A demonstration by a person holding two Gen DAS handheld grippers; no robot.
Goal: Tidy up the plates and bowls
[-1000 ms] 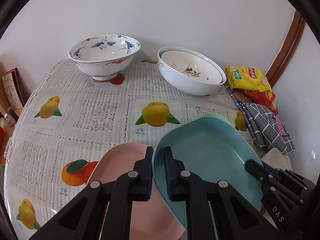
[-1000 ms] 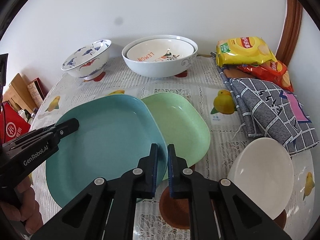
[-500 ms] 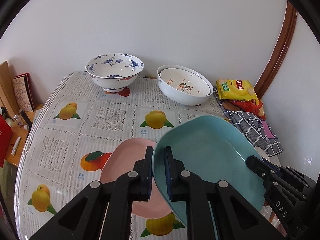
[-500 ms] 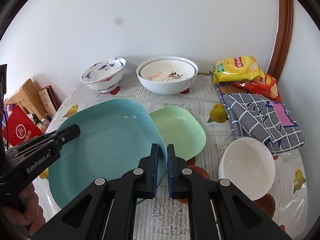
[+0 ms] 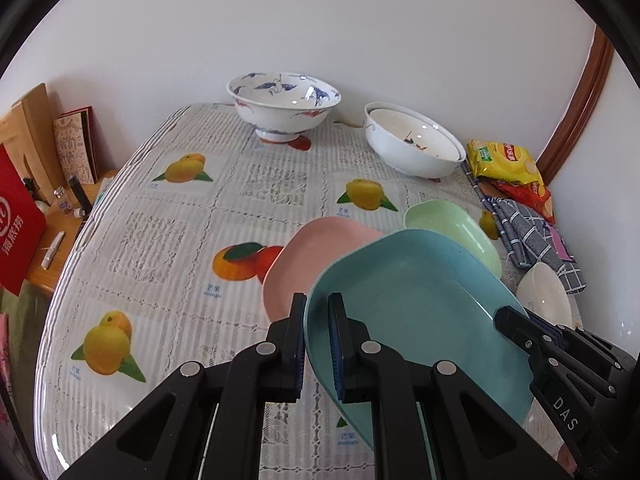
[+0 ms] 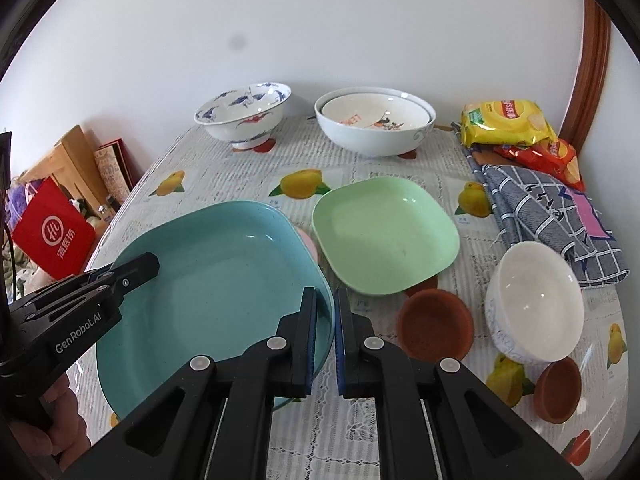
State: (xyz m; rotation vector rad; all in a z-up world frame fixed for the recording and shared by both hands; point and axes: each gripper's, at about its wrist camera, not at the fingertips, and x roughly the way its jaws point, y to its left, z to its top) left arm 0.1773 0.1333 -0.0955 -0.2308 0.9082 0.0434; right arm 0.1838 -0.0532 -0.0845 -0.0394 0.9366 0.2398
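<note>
A large teal plate (image 5: 416,304) (image 6: 216,280) is held in the air above the table by both grippers. My left gripper (image 5: 318,344) is shut on its left rim, and my right gripper (image 6: 326,340) is shut on its right rim. Under the teal plate lies a pink plate (image 5: 316,252), mostly covered in the right wrist view. A green plate (image 6: 384,232) (image 5: 452,228) rests on the table beside it. A white bowl (image 6: 536,304), a blue-patterned bowl (image 5: 282,104) and two nested white bowls (image 6: 376,120) also stand on the table.
Two brown saucers (image 6: 436,324) (image 6: 558,390) lie at the near right. A checked cloth (image 6: 548,208) and snack bags (image 6: 504,122) fill the right edge. A fruit-print cloth covers the table (image 5: 160,240). A side shelf with a red bag (image 6: 52,232) stands left; a wall is behind.
Both grippers have drawn back toward me with the teal plate, so the table looks farther away. The teal plate no longer covers the green plate, which now lies fully uncovered.
</note>
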